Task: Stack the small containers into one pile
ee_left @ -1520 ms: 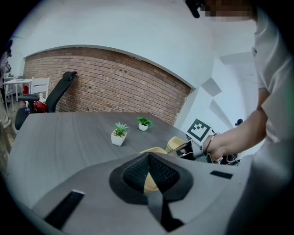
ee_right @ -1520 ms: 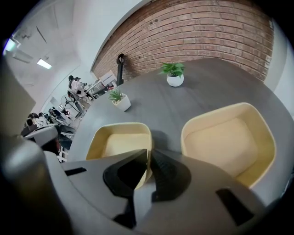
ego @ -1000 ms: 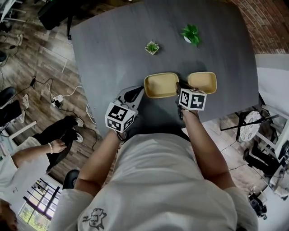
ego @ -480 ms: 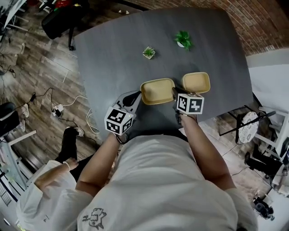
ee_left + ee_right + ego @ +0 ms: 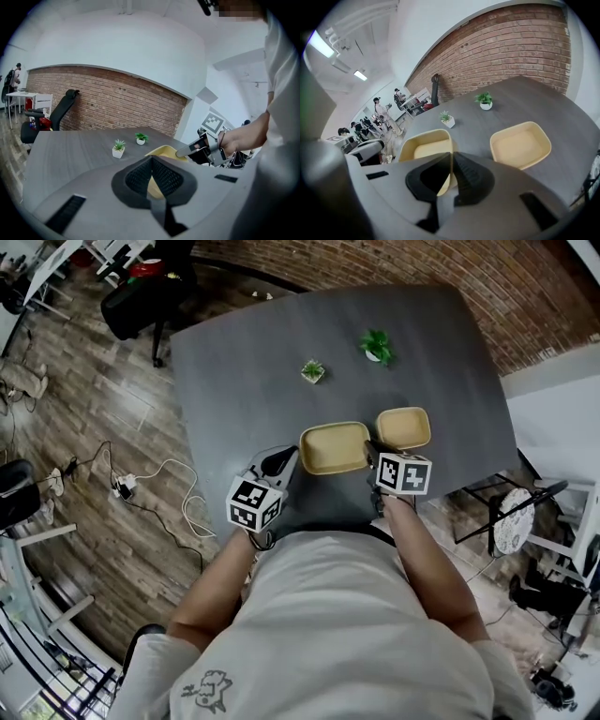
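Since the two sat level a second ago, left container [image 5: 335, 447] now raised nearer me, my left gripper [image 5: 151, 161] fingers [image 5: 136, 178] shut on its left rim, right gripper [image 5: 451, 157] fingers [image 5: 471, 178] clamped on its right rim, right container [image 5: 403, 427] resting on worktop [image 5: 234, 362], far right.

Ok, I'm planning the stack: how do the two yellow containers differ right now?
The left container is clamped at its rim by the left gripper and right gripper; the right container sits free on the table. The left container looks slightly bigger than the right container in the head view. Both are shallow, yellow, empty, upright.
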A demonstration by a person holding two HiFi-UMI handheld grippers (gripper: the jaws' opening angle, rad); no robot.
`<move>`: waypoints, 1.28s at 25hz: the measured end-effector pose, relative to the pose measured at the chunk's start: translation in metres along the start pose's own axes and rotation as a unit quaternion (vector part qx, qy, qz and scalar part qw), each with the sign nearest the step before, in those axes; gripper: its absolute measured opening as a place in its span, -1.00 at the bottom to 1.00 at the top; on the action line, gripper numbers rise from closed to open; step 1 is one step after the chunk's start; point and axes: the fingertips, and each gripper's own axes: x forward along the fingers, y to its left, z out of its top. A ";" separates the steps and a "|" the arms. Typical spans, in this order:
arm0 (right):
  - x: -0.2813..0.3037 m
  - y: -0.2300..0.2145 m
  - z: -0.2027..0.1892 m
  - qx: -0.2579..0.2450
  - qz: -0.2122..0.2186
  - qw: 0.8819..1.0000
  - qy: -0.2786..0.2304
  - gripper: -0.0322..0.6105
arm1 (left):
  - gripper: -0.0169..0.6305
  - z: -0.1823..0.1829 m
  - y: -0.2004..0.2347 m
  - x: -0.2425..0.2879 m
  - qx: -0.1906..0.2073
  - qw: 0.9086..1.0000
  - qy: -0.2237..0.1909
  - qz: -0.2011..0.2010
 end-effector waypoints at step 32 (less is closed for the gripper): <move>-0.096 -0.153 0.002 -0.006 0.065 0.998 -0.023 -0.83 | -0.91 0.003 -0.150 0.071 0.022 0.997 0.003 0.076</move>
